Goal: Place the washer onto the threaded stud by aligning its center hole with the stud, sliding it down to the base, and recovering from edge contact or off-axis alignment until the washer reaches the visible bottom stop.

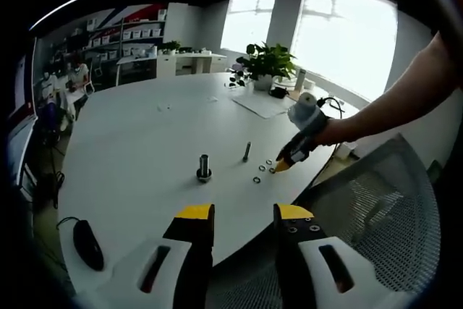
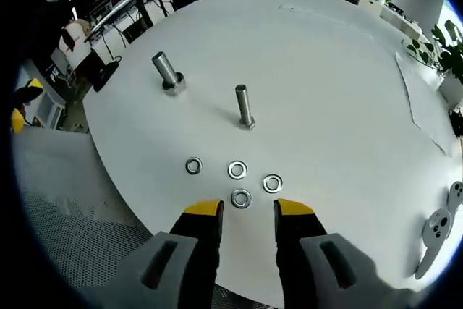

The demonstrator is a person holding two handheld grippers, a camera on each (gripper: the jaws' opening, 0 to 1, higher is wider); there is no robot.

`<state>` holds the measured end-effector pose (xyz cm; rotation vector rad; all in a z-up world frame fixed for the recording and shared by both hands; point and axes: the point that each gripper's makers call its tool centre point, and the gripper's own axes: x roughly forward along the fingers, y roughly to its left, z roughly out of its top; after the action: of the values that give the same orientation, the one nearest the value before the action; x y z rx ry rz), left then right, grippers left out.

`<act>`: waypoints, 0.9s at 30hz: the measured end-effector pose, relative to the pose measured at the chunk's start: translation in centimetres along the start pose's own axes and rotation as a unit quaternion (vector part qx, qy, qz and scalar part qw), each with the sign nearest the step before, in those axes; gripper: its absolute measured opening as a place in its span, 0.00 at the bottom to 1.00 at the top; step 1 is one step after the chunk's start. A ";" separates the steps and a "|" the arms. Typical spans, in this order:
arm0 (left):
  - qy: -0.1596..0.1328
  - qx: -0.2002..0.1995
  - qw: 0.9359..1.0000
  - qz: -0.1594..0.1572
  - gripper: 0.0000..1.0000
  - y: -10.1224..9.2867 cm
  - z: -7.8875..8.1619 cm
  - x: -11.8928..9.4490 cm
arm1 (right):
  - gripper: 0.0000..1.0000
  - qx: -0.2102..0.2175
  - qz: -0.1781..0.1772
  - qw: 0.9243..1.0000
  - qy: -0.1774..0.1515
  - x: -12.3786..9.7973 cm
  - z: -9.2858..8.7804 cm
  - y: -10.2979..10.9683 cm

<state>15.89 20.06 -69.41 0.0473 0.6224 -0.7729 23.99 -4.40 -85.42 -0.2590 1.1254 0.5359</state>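
Yellow-tipped, my right tool (image 2: pixel 248 211) hangs with its jaws parted and empty, low over the near edge of the white counter (image 2: pixel 333 85). The nearest washer (image 2: pixel 241 198) lies flat just beyond the tips, roughly on the line between them. Three more washers (image 2: pixel 237 170) lie in a loose cluster just past it, close enough that a sloppy closing could nudge a neighbour or pinch two at once. Flat on a smooth surface, the washer gives little edge to bite, so I judge it may skid away or tip out of the jaws.

Farther off stands the threaded stud (image 2: pixel 244 106), upright and bare, with a thicker bolt (image 2: pixel 167 72) to its far left. If I bring the washer in tilted, its rim will likely catch on the threads.

My left tool (image 1: pixel 242 216) is also parted and empty, held back at the near edge, well apart from the stud.
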 end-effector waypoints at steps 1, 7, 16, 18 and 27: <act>-0.002 0.000 1.000 0.000 0.31 0.0 0.1 0.0 | 0.30 -0.013 -0.003 1.000 0.008 0.1 -0.4 -0.2; 0.000 0.000 1.000 0.004 0.31 0.1 0.0 0.0 | 0.26 -0.040 0.004 0.999 0.022 0.7 -0.3 0.9; 0.001 -0.001 1.000 0.006 0.31 0.2 -0.1 0.0 | 0.22 -0.101 -0.001 0.994 0.051 1.7 0.2 1.1; 0.005 0.000 1.000 0.005 0.31 0.2 -0.2 0.1 | 0.22 -0.106 0.003 0.992 0.063 1.8 0.2 1.1; 0.011 0.003 1.000 0.003 0.30 0.1 -0.4 0.2 | 0.20 -0.182 0.019 0.972 0.150 2.0 0.2 1.1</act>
<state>15.83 20.12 -69.84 0.0621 0.6400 -0.7687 24.25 -2.85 -87.05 -0.6548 1.3226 0.7553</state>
